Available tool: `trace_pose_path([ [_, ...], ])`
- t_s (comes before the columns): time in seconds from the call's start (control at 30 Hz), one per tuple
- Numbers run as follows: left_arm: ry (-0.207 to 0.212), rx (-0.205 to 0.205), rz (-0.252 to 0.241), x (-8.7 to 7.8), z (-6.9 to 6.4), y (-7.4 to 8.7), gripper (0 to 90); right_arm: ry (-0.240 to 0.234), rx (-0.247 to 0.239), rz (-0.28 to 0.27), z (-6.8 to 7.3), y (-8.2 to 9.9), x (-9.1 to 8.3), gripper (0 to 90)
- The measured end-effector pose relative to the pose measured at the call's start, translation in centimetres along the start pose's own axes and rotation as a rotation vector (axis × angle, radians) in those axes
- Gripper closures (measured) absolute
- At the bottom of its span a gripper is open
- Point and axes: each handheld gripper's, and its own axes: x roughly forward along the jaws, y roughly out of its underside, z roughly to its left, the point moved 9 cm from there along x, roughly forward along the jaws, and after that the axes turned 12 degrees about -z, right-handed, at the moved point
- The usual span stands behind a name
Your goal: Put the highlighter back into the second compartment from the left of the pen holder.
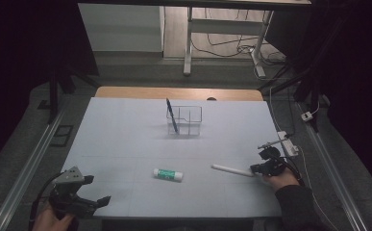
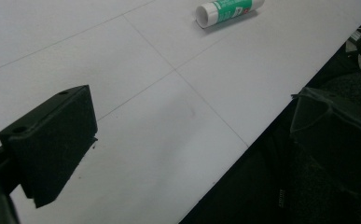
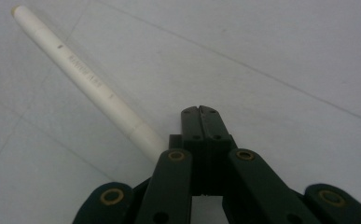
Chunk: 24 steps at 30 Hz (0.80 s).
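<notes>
A white pen (image 1: pixel 231 170) lies flat on the pale mat (image 1: pixel 126 144) at the right. My right gripper (image 1: pixel 256 168) rests at the pen's near end. In the right gripper view its jaws (image 3: pixel 200 112) are pressed together with nothing between them, and the white pen (image 3: pixel 85 79) runs alongside them to the left. A green-and-white glue stick (image 1: pixel 168 174) lies in the middle of the mat. My left gripper (image 1: pixel 97 190) hovers at the near left corner, open and empty, with the glue stick (image 2: pixel 227 10) far ahead of its jaws (image 2: pixel 192 149).
A clear plastic organizer (image 1: pixel 189 120) stands at the back centre with a dark blue pen (image 1: pixel 172 115) upright in its left compartment. A wooden table edge (image 1: pixel 179 93) runs behind the mat. Metal rails flank the table. A small white box (image 1: pixel 288 143) and cables sit at the right edge.
</notes>
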Motion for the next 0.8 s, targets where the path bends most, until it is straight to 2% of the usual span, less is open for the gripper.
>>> trace_pose_path([
  [0.07,0.000,0.002,0.000,0.0,0.0,0.0,0.8,-0.007,-0.008,0.009,0.5,0.1,0.0,89.3],
  [0.17,0.001,0.001,0.000,0.0,0.0,0.0,0.8,0.011,-0.035,0.008,0.4,0.1,-0.1,89.2],
  [0.23,0.001,0.002,0.000,0.0,0.0,0.0,0.8,0.015,-0.042,-0.012,0.3,-0.1,-0.4,86.9],
  [0.3,0.000,0.001,0.001,0.0,0.0,0.0,0.8,0.011,-0.056,-0.043,0.5,-0.5,-0.8,78.5],
  [0.33,0.001,0.001,0.000,0.0,0.0,0.0,0.8,-0.001,-0.080,-0.062,1.0,-0.9,-1.1,66.7],
  [0.37,0.001,0.001,0.000,0.0,0.0,0.0,0.8,-0.001,-0.080,-0.062,1.0,-0.9,-1.1,66.7],
  [0.57,0.000,0.001,0.001,0.0,0.0,0.0,0.8,-0.066,-0.150,-0.069,3.2,-1.2,-1.0,27.7],
  [0.7,0.000,-0.001,0.001,0.0,0.0,0.0,0.8,-0.088,-0.187,-0.063,4.7,-1.2,-0.5,8.7],
  [0.8,0.000,0.000,0.002,0.0,0.0,0.0,0.8,-0.091,-0.216,-0.060,5.4,-1.3,0.0,0.0],
])
